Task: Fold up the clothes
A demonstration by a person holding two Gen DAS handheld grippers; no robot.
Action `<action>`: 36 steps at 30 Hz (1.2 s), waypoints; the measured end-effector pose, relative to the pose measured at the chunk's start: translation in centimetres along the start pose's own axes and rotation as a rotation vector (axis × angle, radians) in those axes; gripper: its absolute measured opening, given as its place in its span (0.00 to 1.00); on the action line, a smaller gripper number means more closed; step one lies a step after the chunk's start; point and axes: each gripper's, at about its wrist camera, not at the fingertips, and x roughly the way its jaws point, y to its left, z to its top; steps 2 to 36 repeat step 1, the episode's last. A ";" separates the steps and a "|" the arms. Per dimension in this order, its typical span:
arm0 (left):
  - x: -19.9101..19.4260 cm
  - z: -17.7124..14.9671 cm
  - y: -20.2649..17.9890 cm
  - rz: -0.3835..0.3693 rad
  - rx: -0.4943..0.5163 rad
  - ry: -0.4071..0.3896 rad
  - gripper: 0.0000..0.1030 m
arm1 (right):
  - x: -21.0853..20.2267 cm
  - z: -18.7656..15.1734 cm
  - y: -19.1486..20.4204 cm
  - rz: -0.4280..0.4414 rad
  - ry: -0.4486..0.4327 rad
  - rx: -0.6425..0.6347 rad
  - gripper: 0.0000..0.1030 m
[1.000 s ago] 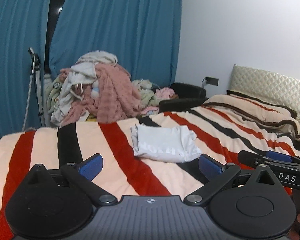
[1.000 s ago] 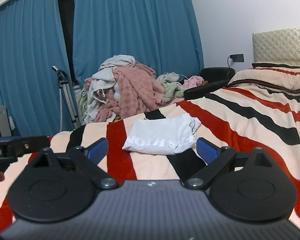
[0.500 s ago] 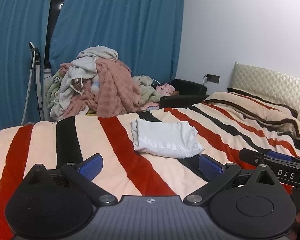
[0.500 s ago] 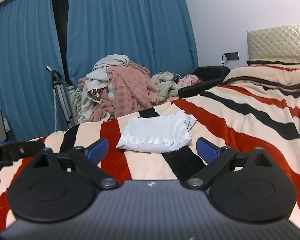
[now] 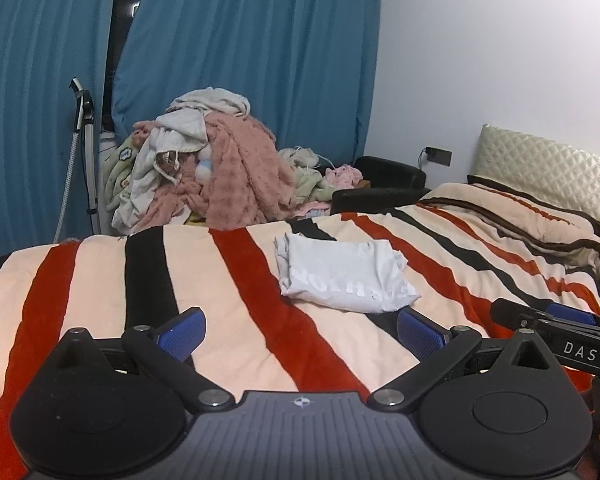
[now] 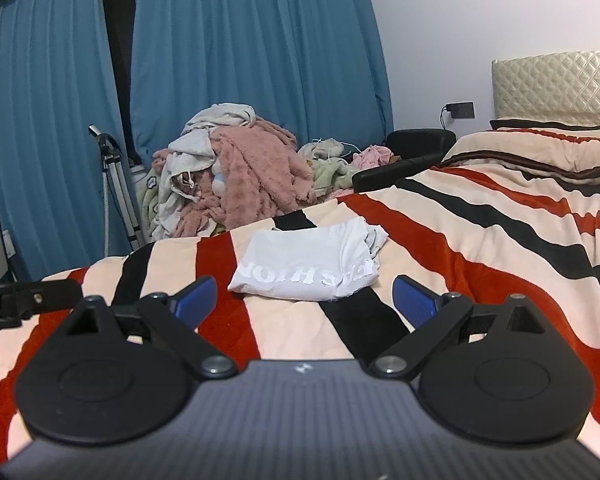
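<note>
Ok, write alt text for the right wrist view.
A folded white T-shirt lies on a red, black and cream striped blanket, just beyond the open, empty right gripper. Behind, a clothes pile sits before blue curtains.

Your left gripper [image 5: 302, 330] hangs above the striped bed [image 5: 100, 280], its blue-padded fingers [image 5: 182, 330] spread wide with nothing between them. Ahead of them a folded white T-shirt [image 5: 342, 276] lies flat on the blanket. Your right gripper [image 5: 556, 326] pokes in from the right edge. A clothes pile [image 5: 212, 172] sits beyond, against blue curtains [image 5: 252, 56].
</note>
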 end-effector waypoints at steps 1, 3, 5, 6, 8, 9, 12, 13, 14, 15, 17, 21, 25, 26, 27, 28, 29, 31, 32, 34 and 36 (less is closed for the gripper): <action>0.0 -0.1 0.1 0.001 -0.004 0.002 1.00 | 0.0 0.0 0.1 0.001 0.002 -0.004 0.93; 0.0 -0.1 0.1 0.001 -0.004 0.002 1.00 | 0.0 0.0 0.1 0.001 0.002 -0.004 0.93; 0.0 -0.1 0.1 0.001 -0.004 0.002 1.00 | 0.0 0.0 0.1 0.001 0.002 -0.004 0.93; 0.0 -0.1 0.1 0.001 -0.004 0.002 1.00 | 0.0 0.0 0.1 0.001 0.002 -0.004 0.93; 0.0 -0.1 0.1 0.001 -0.004 0.002 1.00 | 0.0 0.0 0.1 0.001 0.002 -0.004 0.93; 0.0 -0.1 0.1 0.001 -0.004 0.002 1.00 | 0.0 0.0 0.1 0.001 0.002 -0.004 0.93; 0.0 -0.1 0.1 0.001 -0.004 0.002 1.00 | 0.0 0.0 0.1 0.001 0.002 -0.004 0.93; 0.0 -0.1 0.1 0.001 -0.004 0.002 1.00 | 0.0 0.0 0.1 0.001 0.002 -0.004 0.93; 0.0 -0.1 0.1 0.001 -0.004 0.002 1.00 | 0.0 0.0 0.1 0.001 0.002 -0.004 0.93; 0.0 -0.1 0.1 0.001 -0.004 0.002 1.00 | 0.0 0.0 0.1 0.001 0.002 -0.004 0.93; 0.0 -0.1 0.1 0.001 -0.004 0.002 1.00 | 0.0 0.0 0.1 0.001 0.002 -0.004 0.93; 0.0 -0.1 0.1 0.001 -0.004 0.002 1.00 | 0.0 0.0 0.1 0.001 0.002 -0.004 0.93; 0.0 -0.1 0.1 0.001 -0.004 0.002 1.00 | 0.0 0.0 0.1 0.001 0.002 -0.004 0.93; 0.0 -0.1 0.1 0.001 -0.004 0.002 1.00 | 0.0 0.0 0.1 0.001 0.002 -0.004 0.93; 0.0 -0.1 0.1 0.001 -0.004 0.002 1.00 | 0.0 0.0 0.1 0.001 0.002 -0.004 0.93; 0.0 -0.1 0.1 0.001 -0.004 0.002 1.00 | 0.0 0.0 0.1 0.001 0.002 -0.004 0.93; 0.0 -0.1 0.1 0.001 -0.004 0.002 1.00 | 0.0 0.0 0.1 0.001 0.002 -0.004 0.93; 0.0 -0.1 0.1 0.001 -0.004 0.002 1.00 | 0.0 0.0 0.1 0.001 0.002 -0.004 0.93; 0.0 -0.1 0.1 0.001 -0.004 0.002 1.00 | 0.0 0.0 0.1 0.001 0.002 -0.004 0.93; 0.0 -0.1 0.1 0.001 -0.004 0.002 1.00 | 0.0 0.0 0.1 0.001 0.002 -0.004 0.93; 0.0 -0.1 0.1 0.001 -0.004 0.002 1.00 | 0.0 0.0 0.1 0.001 0.002 -0.004 0.93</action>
